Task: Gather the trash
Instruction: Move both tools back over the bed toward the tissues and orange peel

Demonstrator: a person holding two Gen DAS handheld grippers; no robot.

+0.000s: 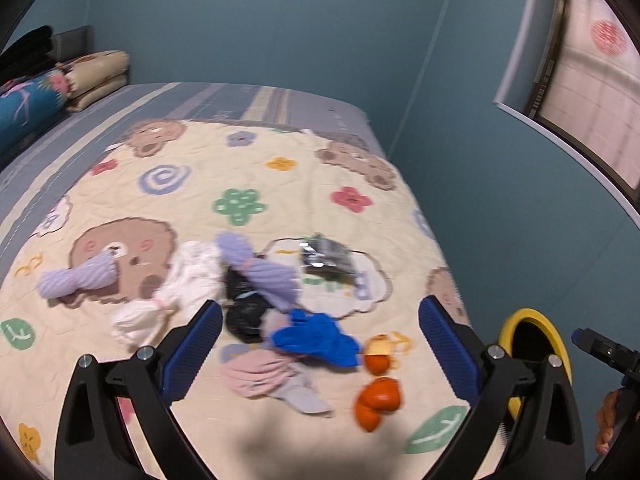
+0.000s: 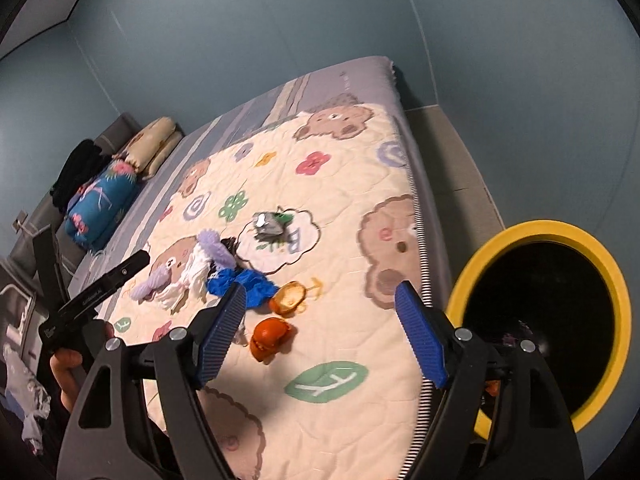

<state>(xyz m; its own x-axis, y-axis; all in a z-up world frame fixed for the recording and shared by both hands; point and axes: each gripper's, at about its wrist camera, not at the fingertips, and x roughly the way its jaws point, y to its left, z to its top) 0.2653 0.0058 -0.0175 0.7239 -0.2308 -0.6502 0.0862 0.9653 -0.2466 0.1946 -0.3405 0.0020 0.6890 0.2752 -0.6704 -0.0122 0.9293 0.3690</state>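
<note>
Fingers on the left gripper (image 1: 320, 344) and right gripper (image 2: 320, 332) are spread wide, gripping nothing; trash, meaning orange peels (image 2: 272, 336) and a crumpled wrapper (image 2: 270, 225), lies on the quilt (image 2: 344, 208) among socks (image 1: 256, 270); easy to snag a sock by mistake; yellow-rimmed bin (image 2: 540, 236) beside the bed looks dark, contents unclear.

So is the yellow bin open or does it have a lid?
Open. The yellow bin shows a dark round mouth with no lid on top, beside the bed.
</note>
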